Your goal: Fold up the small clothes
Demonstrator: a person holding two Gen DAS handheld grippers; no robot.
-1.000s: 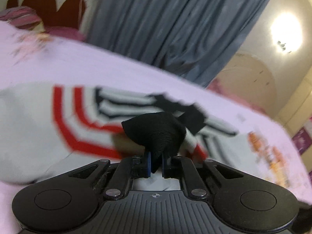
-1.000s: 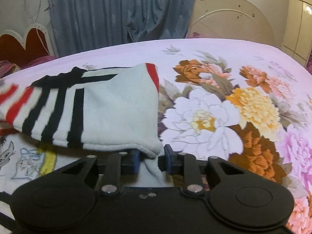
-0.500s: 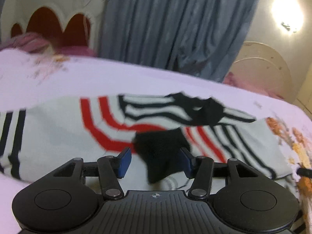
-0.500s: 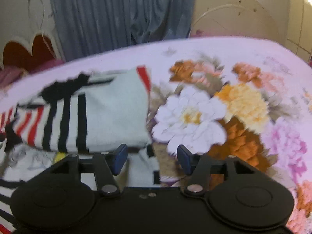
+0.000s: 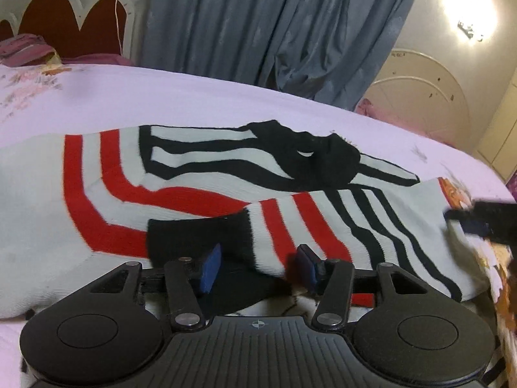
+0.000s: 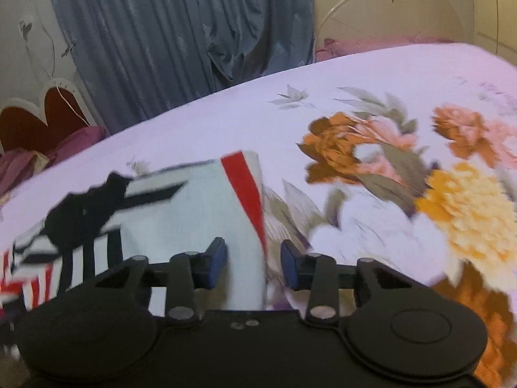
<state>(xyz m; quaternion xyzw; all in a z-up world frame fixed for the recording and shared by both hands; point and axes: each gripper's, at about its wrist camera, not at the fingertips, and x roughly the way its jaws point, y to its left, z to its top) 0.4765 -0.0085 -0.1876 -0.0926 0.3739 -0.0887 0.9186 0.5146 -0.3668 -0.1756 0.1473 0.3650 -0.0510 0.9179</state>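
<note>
Lying spread flat on the lilac bed sheet printed with large orange, yellow and white flowers [image 6: 371,103]: a pale grey knitted sweater with red and black stripes and a black collar [image 5: 200,174], sleeves folded across its front.

Left hand-held gripper [image 5: 257,266]: hovering just over the near edge of the sweater, blue pads parted to a medium gap. Lying under that gap, not pressed by either pad: the black ribbed cuff [image 5: 194,236] of one sleeve and part of the striped sleeve beside it. Nothing being held.

Right hand-held gripper [image 6: 253,265]: positioned at the right edge of the sweater, beside its red stripe [image 6: 242,187]. Jaws closing, pads not yet touching. Sitting between the pads: the plain grey edge of the sweater and a strip of bed sheet. No pad seen pressing the fabric; picture blurred here. Also showing in the left wrist view as a dark blurred shape [image 5: 481,223] at the far right side of the sweater.

Beyond the sweater, behind the bed: a blue-grey pleated curtain [image 5: 274,22], hanging. Left of the curtain: a white scalloped headboard with dark red panels [image 5: 64,19], with crumpled purple bedding [image 5: 22,48] in front of it. Right of the curtain: a cream arched panel [image 6: 387,9] and a glowing wall lamp [image 5: 468,3].
</note>
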